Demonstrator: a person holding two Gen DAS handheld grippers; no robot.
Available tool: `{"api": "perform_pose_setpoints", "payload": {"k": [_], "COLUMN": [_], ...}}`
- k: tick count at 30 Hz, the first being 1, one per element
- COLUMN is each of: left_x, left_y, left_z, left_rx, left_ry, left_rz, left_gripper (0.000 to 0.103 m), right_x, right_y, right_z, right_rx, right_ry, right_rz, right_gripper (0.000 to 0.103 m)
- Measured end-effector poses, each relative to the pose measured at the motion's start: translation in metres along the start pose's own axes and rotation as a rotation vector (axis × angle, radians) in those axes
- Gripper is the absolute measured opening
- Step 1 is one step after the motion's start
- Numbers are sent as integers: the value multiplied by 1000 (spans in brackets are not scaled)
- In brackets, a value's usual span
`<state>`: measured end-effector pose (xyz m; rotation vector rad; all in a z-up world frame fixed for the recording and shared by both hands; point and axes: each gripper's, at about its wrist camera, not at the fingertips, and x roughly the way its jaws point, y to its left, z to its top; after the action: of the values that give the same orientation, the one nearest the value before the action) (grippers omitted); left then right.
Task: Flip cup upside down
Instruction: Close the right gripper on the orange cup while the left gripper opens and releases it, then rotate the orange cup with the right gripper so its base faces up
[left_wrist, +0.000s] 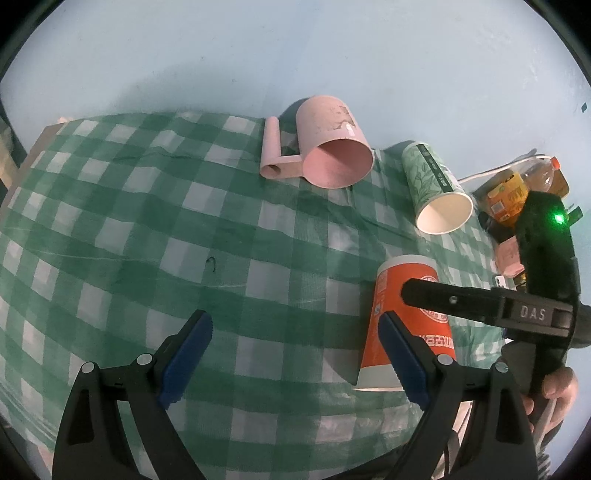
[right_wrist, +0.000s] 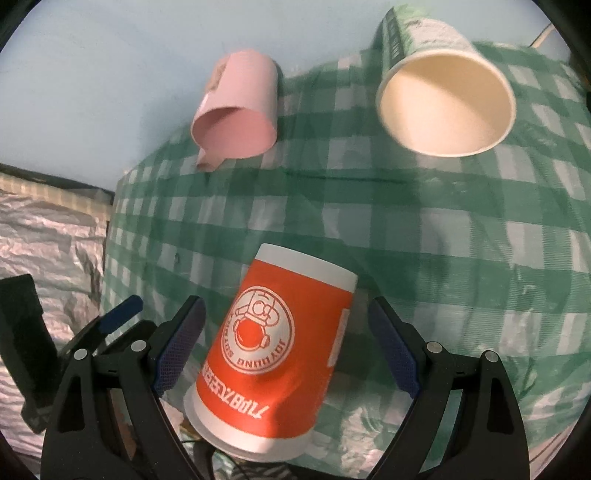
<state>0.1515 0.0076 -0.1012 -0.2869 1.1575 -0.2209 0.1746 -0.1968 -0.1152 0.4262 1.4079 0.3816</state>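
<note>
An orange paper cup (left_wrist: 402, 295) stands upside down on the green checked cloth (left_wrist: 147, 221), rim down near the table's front edge; it also shows in the right wrist view (right_wrist: 280, 347). My right gripper (right_wrist: 286, 350) is open with a finger on each side of this cup, not touching it. One of its fingers (left_wrist: 443, 297) reaches across the cup in the left wrist view. My left gripper (left_wrist: 295, 354) is open and empty, just left of the cup.
A pink mug (left_wrist: 332, 144) and a green patterned paper cup (left_wrist: 436, 188) lie on their sides at the back. Bottles and clutter (left_wrist: 517, 192) sit at the far right. A silver crinkled sheet (right_wrist: 48, 243) lies left of the table.
</note>
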Motion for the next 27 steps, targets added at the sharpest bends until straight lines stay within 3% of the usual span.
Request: {"api": "perform_pose_setpoints", "payload": {"k": [11, 15, 18, 27], "left_x": [6, 5, 5, 3], "left_y": [5, 6, 9, 12], "left_z": [7, 7, 7, 3], "left_rx": [-6, -6, -16, -25], "left_ry": [6, 4, 4, 3], "left_rz": [-8, -10, -12, -23], "left_gripper": [93, 93, 93, 93], "right_x": [20, 21, 30, 14], "right_y": [1, 2, 0, 10], "right_z": [8, 8, 7, -6], "right_rx": [41, 45, 46, -45], "right_ry": [83, 89, 105, -6], "right_rz": [-3, 9, 37, 41], "right_gripper": [89, 76, 72, 70]}}
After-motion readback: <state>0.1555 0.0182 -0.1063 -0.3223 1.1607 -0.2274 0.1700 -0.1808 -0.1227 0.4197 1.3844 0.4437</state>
